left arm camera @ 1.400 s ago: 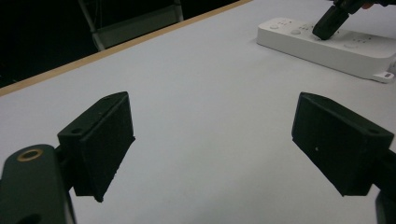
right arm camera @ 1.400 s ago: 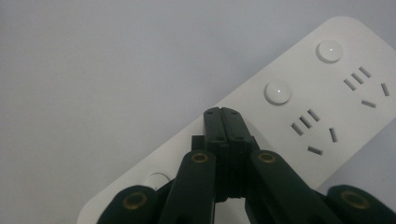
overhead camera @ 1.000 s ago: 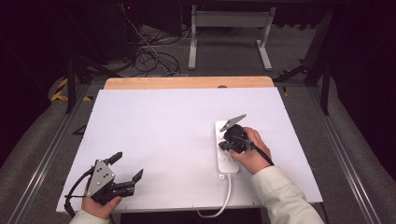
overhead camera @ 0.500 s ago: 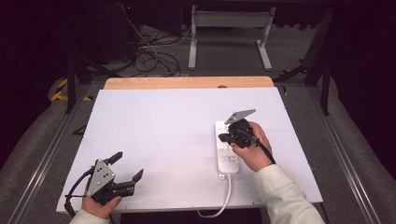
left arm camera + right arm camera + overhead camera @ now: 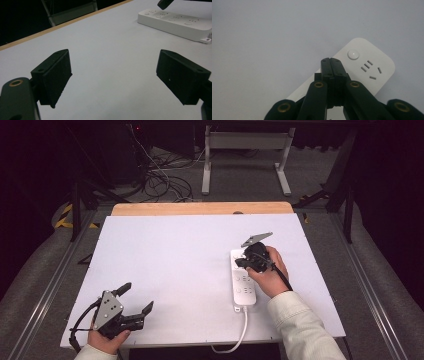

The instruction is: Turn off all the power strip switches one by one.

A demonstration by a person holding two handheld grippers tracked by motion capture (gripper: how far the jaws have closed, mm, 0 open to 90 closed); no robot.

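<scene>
A white power strip (image 5: 243,287) lies on the right part of the white table (image 5: 180,255), its cord trailing off the near edge. My right gripper (image 5: 242,263) is held over the strip's far end, jaws shut tight with nothing between them. In the right gripper view the shut tips (image 5: 333,62) hover just short of the strip's round button (image 5: 353,54) and first socket (image 5: 370,70). My left gripper (image 5: 138,296) rests at the near left corner, open and empty. In the left gripper view its jaws (image 5: 117,72) stand wide apart over bare table, the power strip (image 5: 175,21) far off.
A wooden strip (image 5: 200,208) edges the table's far side. Beyond it are a metal stand (image 5: 245,155) and loose cables (image 5: 160,180) on the floor. The strip's white cord (image 5: 240,332) hangs over the near edge.
My right gripper has moved a little farther along the power strip toward its far end, still shut. The left gripper has stayed put.
</scene>
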